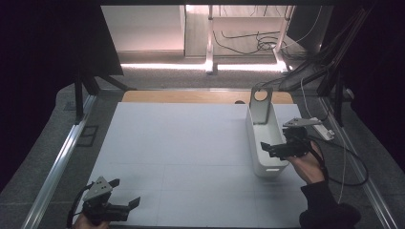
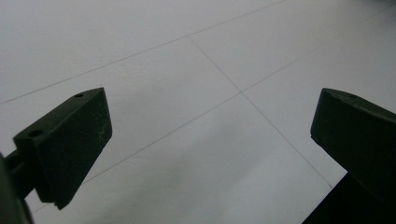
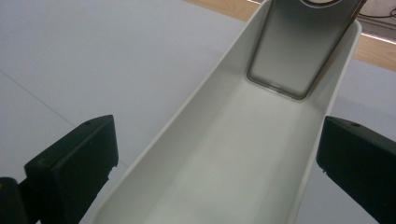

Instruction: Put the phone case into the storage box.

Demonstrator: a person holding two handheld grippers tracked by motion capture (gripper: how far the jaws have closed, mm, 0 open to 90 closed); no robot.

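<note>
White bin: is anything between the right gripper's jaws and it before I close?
Nothing visible. The right gripper is open, its jaws standing to either side of the white bin, with only bare gaps between. The bin's inside looks empty apart from the grey panel at its far end.

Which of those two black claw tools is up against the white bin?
The right gripper, its open jaws either side of the long white bin. The left gripper sits over bare table.

Left handheld black two-jaw gripper [image 1: 125, 192]: matte black body, grey three-cornered plate on top pierced with small holes, black cable trailing from the rear. Jaws are blocky black wedges with small screw holes and faint scratches.

Right handheld black two-jaw gripper [image 1: 267, 149]: same build, pale grey plate, thin black cable looping behind. The person's right hand [image 1: 308, 164] emerges from a dark long sleeve [image 1: 327, 207].
</note>
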